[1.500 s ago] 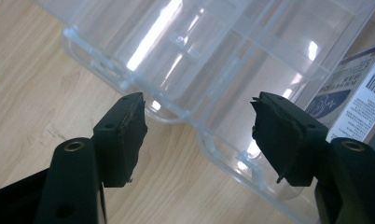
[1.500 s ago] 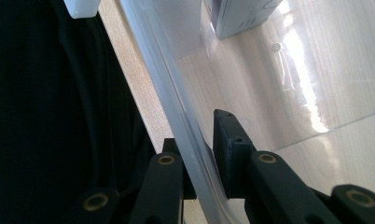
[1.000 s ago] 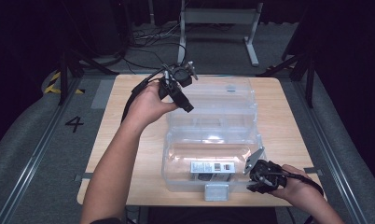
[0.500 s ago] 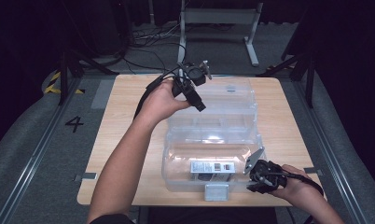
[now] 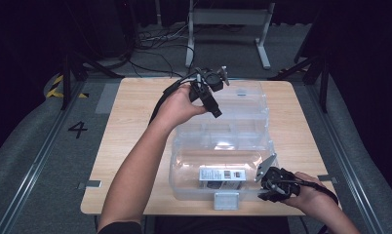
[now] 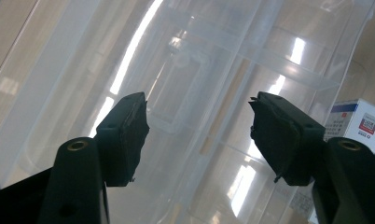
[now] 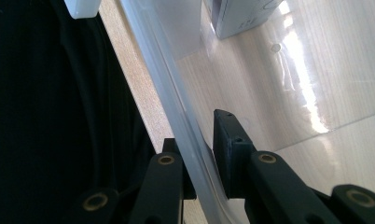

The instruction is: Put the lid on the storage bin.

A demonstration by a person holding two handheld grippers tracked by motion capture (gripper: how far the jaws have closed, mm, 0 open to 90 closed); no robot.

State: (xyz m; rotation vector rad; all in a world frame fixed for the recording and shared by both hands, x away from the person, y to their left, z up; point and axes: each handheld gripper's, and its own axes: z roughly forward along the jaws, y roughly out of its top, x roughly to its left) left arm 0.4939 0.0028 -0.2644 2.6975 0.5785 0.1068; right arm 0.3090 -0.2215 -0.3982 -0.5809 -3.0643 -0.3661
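On wooden worktop (image 5: 135,161), centre-right: clear plastic organiser box (image 5: 218,168), tiers fanned open stepwise toward far edge. Probably light for its bulk, thin-walled, rigid but w/ some flex at rims; glossy, so likely slippery under hard pads; could crack if squeezed hard. Best holds, by judgement: rim lips, tier edges, front latch (image 5: 226,200) — not flat panels.

Worktop: pale wood grain, matte, square corners.

Box: transparent, rounded corners, moulded dividers in upper trays (image 6: 251,93), strong glare streaks. Bottom tub near front edge, upper trays stepped back.

Left tongs (image 5: 212,100): black, spread, nothing between pads; have just closed a little; hovering over far upper tray, angled down toward it. Pads (image 6: 129,130) dark, rough-faced, blocky.

Right tongs (image 7: 202,154): pressed nearly together, pinching thin clear wall of box at near right corner; wall edge runs up between pads, slightly milky. Seen from above at (image 5: 274,183).

Small carton (image 5: 222,175) inside bottom tub: white card, printed label, red mark at one corner (image 6: 363,123); sharp-edged, light
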